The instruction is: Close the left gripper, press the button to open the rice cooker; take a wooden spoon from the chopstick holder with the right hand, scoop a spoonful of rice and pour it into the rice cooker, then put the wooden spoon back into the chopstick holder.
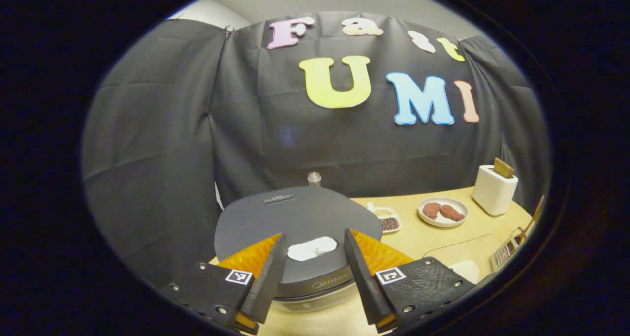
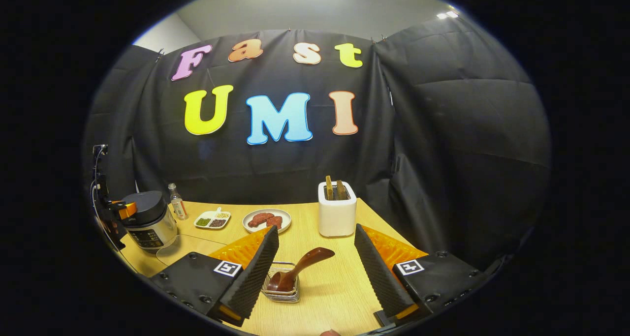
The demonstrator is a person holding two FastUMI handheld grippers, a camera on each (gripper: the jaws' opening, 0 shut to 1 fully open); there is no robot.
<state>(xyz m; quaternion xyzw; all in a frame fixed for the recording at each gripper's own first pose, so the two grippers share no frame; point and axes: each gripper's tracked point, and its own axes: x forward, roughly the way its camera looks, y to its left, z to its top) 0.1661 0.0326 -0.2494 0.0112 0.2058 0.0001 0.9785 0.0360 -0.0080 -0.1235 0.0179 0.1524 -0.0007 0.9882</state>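
Observation:
The rice cooker [image 1: 295, 218] stands close in front with its dark grey lid down and a white button patch [image 1: 312, 248] at the front. My left gripper [image 1: 315, 235] is open, its fingers either side of that patch, not touching it. In the right gripper view the cooker [image 2: 147, 218] is far left with the left gripper [image 2: 112, 213] at it. My right gripper [image 2: 316, 230] is open above the table. Between its fingers lies a wooden spoon [image 2: 300, 267], its bowl in a small clear dish [image 2: 281, 289]. A white holder [image 2: 337, 210] with wooden pieces stands behind.
On the wooden table [image 2: 334, 296] sit a plate of reddish-brown pieces [image 2: 266, 220], a divided dish of beans [image 2: 212, 221] and a small bottle [image 2: 175, 202] by the cooker. The left gripper view has the plate [image 1: 443, 211] and white holder [image 1: 493, 191] at right.

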